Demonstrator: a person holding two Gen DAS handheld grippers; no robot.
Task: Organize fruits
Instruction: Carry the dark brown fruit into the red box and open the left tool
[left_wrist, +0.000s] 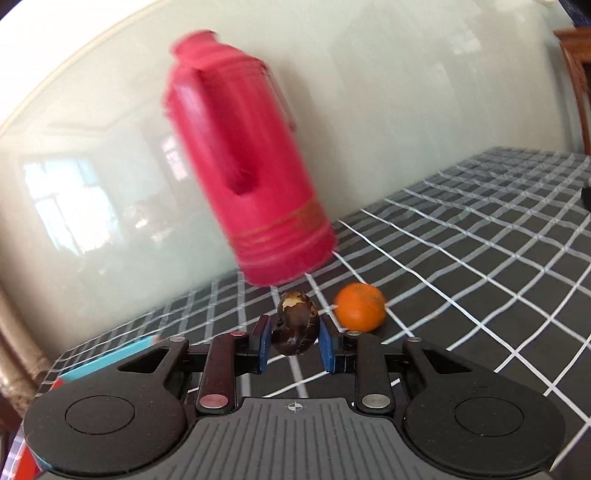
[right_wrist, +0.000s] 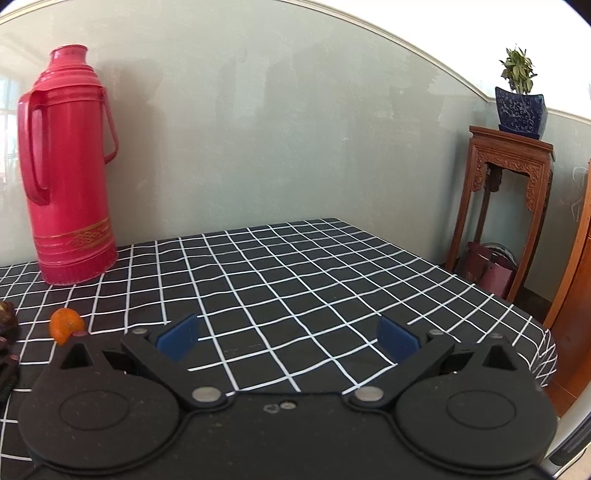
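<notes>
Left tongs (left_wrist: 294, 338) grip a dark brown, peeling oval fruit (left_wrist: 295, 323) above the black white-checked worktop (left_wrist: 461, 258), just beside a small orange mandarin (left_wrist: 360, 306) and near the red plastic thermos (left_wrist: 243, 158). Right tongs (right_wrist: 288, 338) stand wide and hold nothing, over open cloth running to the worktop's right edge. The thermos's gold band carries a pattern only; no writing is legible.

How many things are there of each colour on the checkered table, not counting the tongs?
Red: 1, the thermos
Orange: 1, the mandarin
Dark brown: 1, the brown fruit held in the left tongs
Total: 3
</notes>
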